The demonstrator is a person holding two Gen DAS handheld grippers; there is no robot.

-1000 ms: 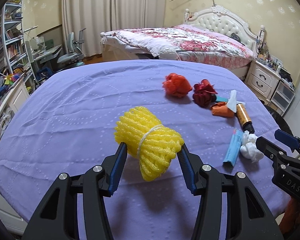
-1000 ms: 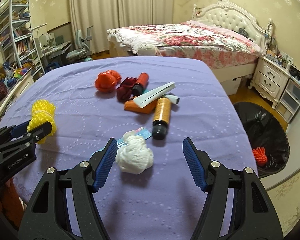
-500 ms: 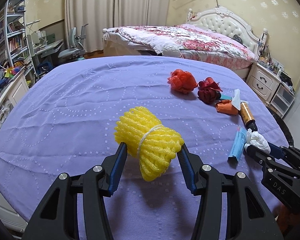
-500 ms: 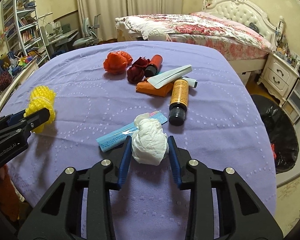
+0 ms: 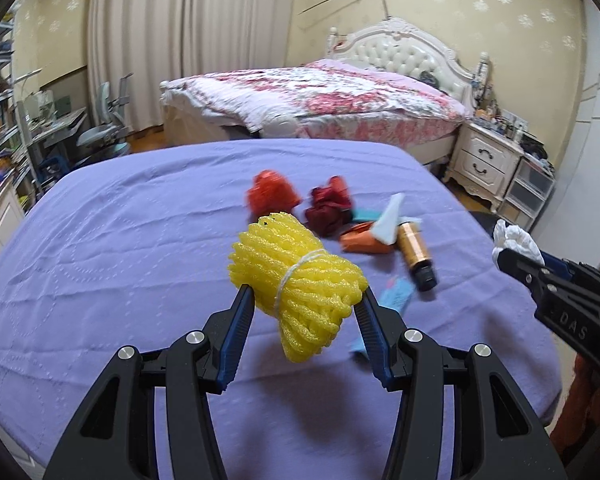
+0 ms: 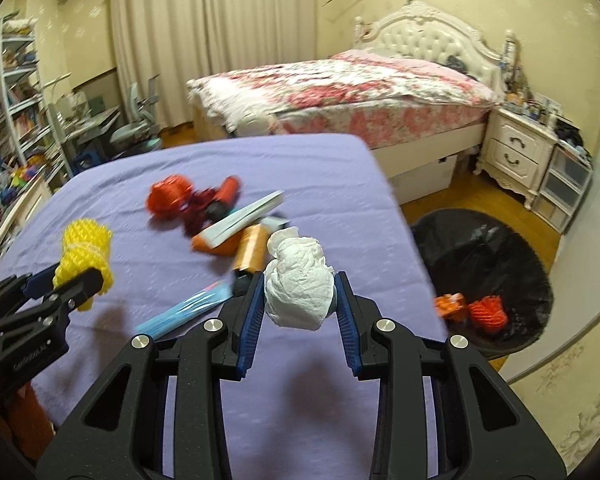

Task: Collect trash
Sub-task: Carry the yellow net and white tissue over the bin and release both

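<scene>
Foam netting point(image 5: 300, 288), yellow and tied, sits clenched in the left gripper point(image 5: 304, 320) above the purple table point(image 5: 120, 260). Beside it, the right gripper point(image 6: 300, 304) grips a white tissue wad point(image 6: 298, 286), seemingly lifted clear. The black bin point(image 6: 496, 256) stands right of the table.

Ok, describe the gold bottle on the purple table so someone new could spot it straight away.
Start at the purple-clothed table in front of the floral bed, and find the pile of litter on its right half. At the pile's near edge lies the metallic gold cylindrical bottle with a black cap, beside an orange wrapper. Nothing else there is shiny or gold.
</scene>
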